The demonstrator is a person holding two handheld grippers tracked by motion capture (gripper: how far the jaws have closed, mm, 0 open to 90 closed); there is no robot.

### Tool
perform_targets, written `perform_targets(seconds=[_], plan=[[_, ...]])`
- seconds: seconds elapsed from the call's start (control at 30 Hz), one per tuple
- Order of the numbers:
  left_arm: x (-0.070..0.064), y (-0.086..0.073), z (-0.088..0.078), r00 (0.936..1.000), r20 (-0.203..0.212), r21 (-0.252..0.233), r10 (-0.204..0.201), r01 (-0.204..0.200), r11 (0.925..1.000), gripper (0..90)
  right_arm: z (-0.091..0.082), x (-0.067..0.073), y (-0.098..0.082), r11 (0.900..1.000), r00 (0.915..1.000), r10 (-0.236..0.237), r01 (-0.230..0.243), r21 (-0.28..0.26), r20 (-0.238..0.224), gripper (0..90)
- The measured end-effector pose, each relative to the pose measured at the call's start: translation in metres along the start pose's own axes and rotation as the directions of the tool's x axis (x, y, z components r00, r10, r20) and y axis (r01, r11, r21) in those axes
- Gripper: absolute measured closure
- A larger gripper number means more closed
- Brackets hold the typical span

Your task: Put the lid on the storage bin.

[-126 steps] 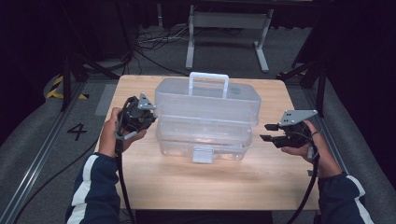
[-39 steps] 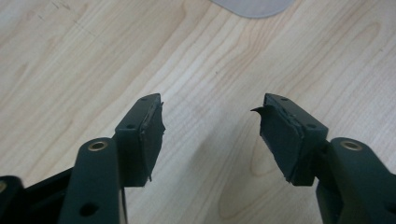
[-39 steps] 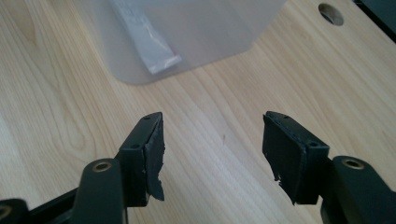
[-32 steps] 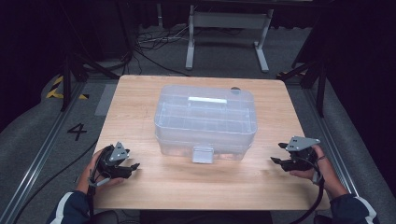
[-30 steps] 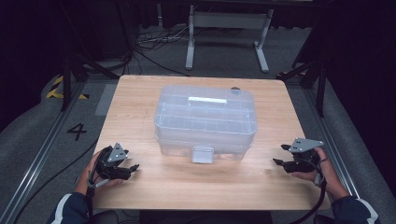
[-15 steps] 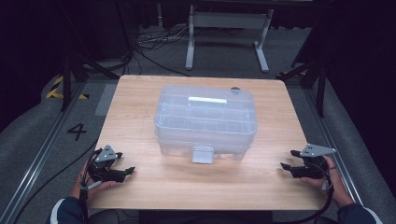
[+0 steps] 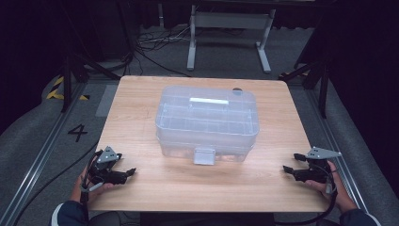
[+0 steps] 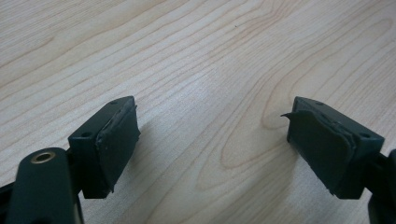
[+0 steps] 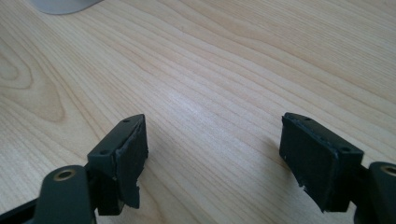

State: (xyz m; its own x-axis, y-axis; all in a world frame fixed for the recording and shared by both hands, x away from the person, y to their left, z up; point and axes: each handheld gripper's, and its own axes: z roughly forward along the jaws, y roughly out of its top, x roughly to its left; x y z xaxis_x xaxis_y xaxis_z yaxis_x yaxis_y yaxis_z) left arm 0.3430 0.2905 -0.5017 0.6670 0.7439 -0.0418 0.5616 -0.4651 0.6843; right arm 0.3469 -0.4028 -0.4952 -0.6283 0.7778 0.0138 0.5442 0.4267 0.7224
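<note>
Clear lidded box (image 7: 207, 123), mid-tabletop (image 7: 141, 108). Left gripper (image 7: 123, 173) and right gripper (image 7: 291, 169): fingers just opened, apart, empty, near front corners. Risk: careless reach shoves box.

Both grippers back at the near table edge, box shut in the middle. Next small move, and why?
Probably just rest both grippers on the table. The clear plastic box sits closed mid-table with its handle folded flat, untouched. The left gripper and right gripper sit well apart from it at the near corners; their jaws have just been opening, bare wood between them. The work looks finished.
</note>
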Motion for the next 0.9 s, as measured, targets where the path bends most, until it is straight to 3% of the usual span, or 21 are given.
perform_targets(seconds=[0.9], plan=[[-0.0010, 0.0009, 0.0011, 0.9999, -0.010, 0.005, -0.007, 0.008, 1.0000, 14.8, 0.0000, 0.0001, -0.0001, 1.000, 1.0000, 0.004, -0.004, 0.000, 0.006, 23.2]])
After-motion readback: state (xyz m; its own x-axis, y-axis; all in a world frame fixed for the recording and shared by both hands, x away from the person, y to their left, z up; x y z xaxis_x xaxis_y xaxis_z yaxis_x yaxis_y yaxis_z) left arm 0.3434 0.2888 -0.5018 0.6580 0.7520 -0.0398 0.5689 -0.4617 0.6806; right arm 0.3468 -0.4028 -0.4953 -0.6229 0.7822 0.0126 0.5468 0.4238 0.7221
